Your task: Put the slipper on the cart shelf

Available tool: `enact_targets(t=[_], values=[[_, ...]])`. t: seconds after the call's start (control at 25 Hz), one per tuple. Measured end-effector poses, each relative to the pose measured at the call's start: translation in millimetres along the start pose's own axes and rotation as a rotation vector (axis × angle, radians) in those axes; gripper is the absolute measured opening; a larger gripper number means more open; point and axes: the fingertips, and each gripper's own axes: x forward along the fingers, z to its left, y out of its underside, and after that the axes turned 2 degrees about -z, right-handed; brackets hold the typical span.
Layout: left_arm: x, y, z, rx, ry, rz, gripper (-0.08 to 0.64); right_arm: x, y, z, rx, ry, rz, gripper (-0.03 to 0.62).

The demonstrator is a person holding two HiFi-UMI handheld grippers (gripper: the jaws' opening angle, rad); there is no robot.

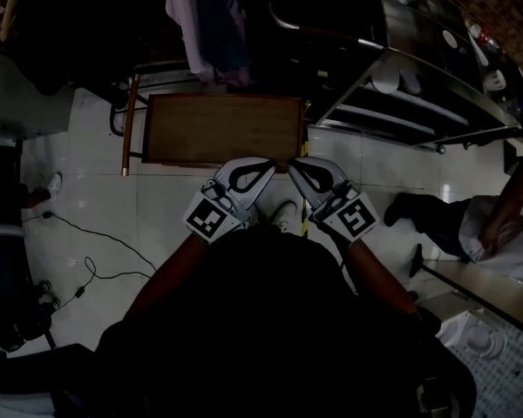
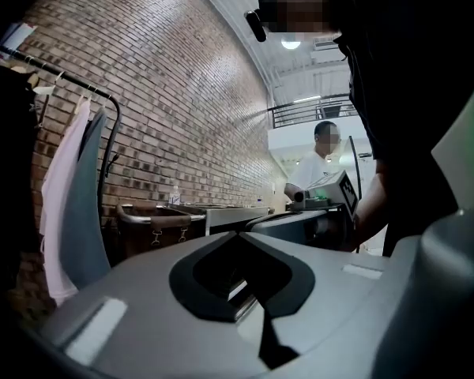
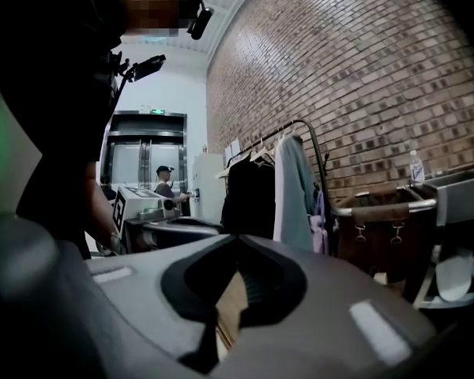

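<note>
Cart shelf by brick wall seemingly holds a pale slipper; left tongs and right tongs closed, empty.

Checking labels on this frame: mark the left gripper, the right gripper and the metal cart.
left gripper (image 1: 268,165), head view, tip of its closed jaws.
right gripper (image 1: 293,167), head view, tip of its closed jaws.
metal cart (image 1: 453,93), head view, its top front rail.

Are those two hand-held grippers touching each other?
Apart. The head view shows a clear gap between the left hand-held gripper and the right hand-held gripper.
</note>
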Motion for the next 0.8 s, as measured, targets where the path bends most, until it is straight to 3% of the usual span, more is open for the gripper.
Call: enact_targets(t=[0.8], values=[[16, -5, 3, -0.007, -0.023, -0.007, 0.0, -2, -13, -13, -0.031, 0.008, -0.072, 0.0]])
